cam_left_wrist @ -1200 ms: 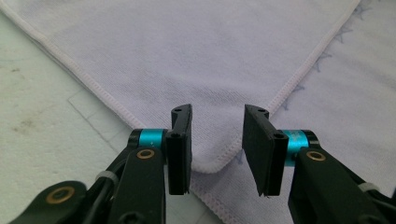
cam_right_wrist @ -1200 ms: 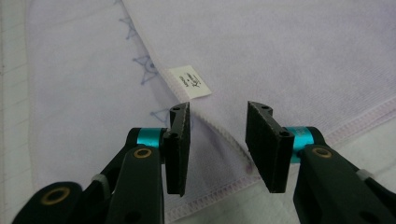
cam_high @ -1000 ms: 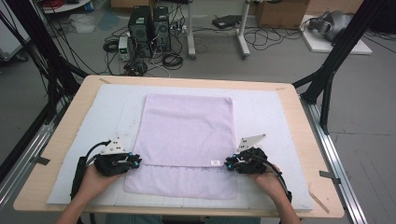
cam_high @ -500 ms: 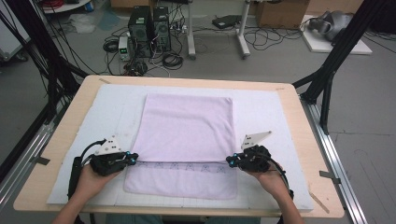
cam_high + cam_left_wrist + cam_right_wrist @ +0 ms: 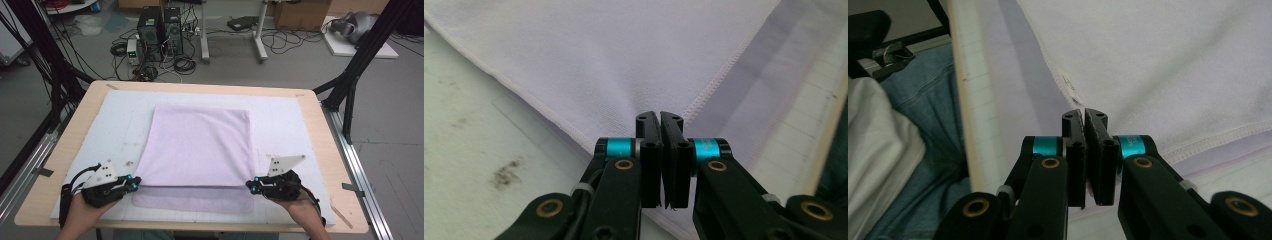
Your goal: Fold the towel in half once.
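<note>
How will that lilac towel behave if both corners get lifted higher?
Probably floppy: the lilac towel already lies folded flat over itself. Likely light, since the left hand-held gripper and right hand-held gripper each pinch just a corner. Its middle would probably sag between them.

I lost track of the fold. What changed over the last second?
Both grippers, left and right, pulled the towel's folded-over edge back toward the person, so less of the lower layer shows. Both stay shut on its corners; the towel's far edge and the table stayed put.
</note>
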